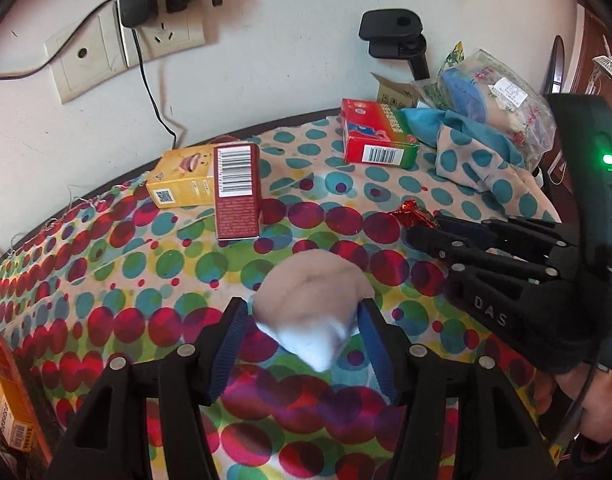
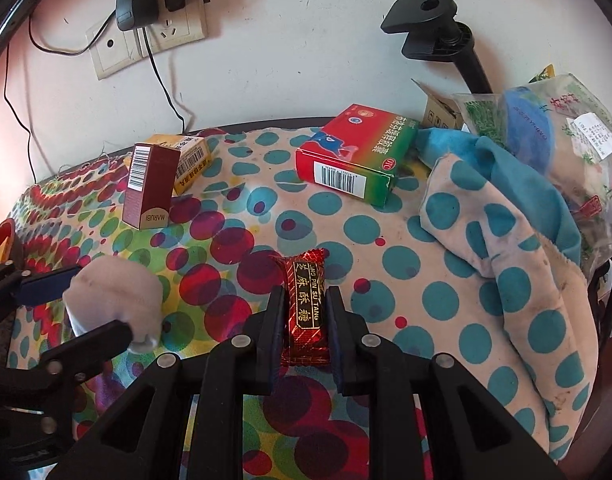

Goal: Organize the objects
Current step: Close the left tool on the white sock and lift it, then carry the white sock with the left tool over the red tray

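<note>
On the dotted cloth, the left gripper is clamping a rolled pale sock. Behind are standing a maroon box and yellow box. The right gripper is squeezing a red candy; beyond, a red-green box is lying.

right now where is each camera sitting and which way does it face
Left wrist: rides the left gripper, looking along its fingers at the held white sock, toward the wall; the right gripper and a hand show at right.
Right wrist: rides the right gripper, looking along its fingers at the gripped red candy; the left gripper shows at left.
Shared: sock, candy, maroon box, red-green box, wall socket.
</note>
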`<state>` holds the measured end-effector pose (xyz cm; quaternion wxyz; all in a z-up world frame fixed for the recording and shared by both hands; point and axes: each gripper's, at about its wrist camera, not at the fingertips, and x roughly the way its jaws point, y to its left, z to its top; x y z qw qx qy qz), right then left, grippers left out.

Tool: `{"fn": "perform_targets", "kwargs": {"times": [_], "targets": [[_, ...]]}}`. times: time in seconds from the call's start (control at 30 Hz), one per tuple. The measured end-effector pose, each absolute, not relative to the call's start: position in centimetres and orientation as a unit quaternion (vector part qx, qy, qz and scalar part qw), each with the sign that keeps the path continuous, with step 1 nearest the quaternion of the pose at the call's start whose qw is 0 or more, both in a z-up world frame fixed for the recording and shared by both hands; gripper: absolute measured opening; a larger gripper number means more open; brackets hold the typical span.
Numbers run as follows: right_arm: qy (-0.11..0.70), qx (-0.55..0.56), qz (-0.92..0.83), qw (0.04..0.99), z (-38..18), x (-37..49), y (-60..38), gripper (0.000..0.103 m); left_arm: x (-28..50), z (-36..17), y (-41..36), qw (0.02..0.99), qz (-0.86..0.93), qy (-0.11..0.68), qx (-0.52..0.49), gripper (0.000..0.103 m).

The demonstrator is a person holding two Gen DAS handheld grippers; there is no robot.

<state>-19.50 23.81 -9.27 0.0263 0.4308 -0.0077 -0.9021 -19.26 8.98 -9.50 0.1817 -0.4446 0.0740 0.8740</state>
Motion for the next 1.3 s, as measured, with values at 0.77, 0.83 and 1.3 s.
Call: {"fn": "perform_targets", "kwargs": {"times": [0.77, 0.83, 1.3], "targets": [[0.013, 0.433, -0.901, 0.016, -9.4, -19.8, 23.1, 0.02, -17.1, -8.7, 8.8, 0.153, 0.903, 0.066, -0.397, 0.044], [0.014, 0.433, -0.901, 0.016, -9.5, -19.7, 23.2, 0.02, -16.7, -8.5, 8.5, 0.148, 0.903, 0.064, -0.399, 0.044], [0.019, 0.433, -0.901, 0.013, -9.6, -19.7, 23.0, 0.02, -11.8, -5.9, 4.7, 0.101, 0.912, 0.041, -0.396, 0.044]]}}
